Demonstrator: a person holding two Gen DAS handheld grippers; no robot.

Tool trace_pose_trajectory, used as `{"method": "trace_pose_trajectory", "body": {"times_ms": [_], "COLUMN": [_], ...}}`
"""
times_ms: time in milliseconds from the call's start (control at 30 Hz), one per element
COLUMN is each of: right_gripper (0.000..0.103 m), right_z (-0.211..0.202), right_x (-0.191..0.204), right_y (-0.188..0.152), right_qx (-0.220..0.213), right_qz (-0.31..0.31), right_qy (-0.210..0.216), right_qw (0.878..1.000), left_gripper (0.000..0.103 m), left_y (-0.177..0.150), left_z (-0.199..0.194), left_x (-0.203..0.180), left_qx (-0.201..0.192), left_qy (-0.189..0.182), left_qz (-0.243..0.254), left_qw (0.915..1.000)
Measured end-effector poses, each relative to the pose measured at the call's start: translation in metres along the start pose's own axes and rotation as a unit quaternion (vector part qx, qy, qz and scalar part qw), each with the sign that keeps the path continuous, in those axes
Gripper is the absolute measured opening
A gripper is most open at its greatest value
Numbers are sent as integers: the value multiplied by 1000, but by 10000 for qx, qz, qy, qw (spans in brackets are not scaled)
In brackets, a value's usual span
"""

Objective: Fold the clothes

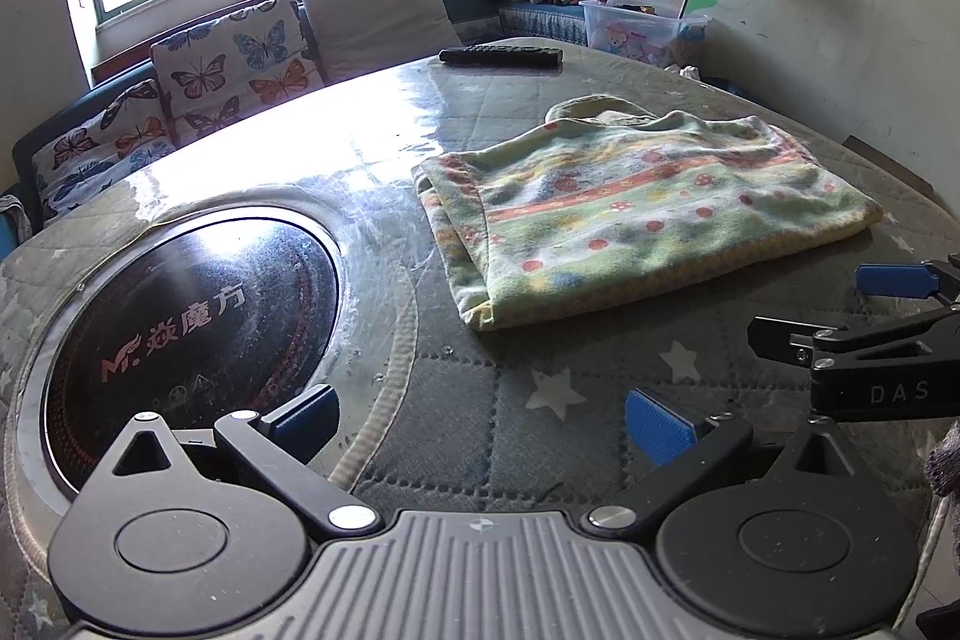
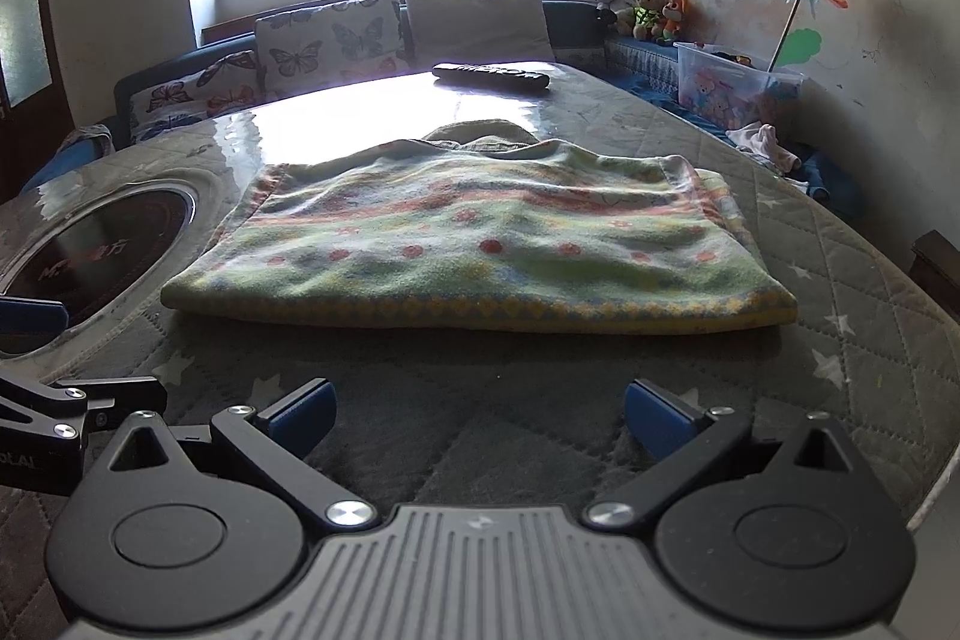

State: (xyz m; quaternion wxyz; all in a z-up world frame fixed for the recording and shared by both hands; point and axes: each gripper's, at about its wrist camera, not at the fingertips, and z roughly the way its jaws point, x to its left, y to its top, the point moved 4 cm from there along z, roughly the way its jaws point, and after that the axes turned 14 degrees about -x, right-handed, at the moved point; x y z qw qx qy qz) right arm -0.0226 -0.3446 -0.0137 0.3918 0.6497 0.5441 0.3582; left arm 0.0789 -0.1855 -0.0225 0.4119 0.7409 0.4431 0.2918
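Your left gripper (image 1: pixel 480 421) is built of matte black linkage arms on silver pivot screws, each arm running back to a rounded black housing with a raised disc on top. A grey ribbed plate with a small crosshair mark sits between the housings. Its fingertips (image 1: pixel 657 433) carry blue ridged pads. Your right gripper (image 2: pixel 480 415) has the same black arms, silver screws, grey ribbed plate and blue pads. From the left wrist view, its black side shows small screws and the white letters "DAS".
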Motion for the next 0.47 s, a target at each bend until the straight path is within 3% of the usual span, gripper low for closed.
{"method": "trace_pose_trajectory", "body": {"times_ms": [467], "right_gripper": [103], "right_z": [12], "right_x": [4], "right_y": [6], "right_qx": [47], "right_qz": [22], "right_qy": [-127], "right_qw": [9999], "left_gripper": [103], "left_y": [5], "left_z": [9], "left_x": [10], "left_qx": [-44], "left_qy": [-12], "left_qz": [-18], "left_qw": [10000]}}
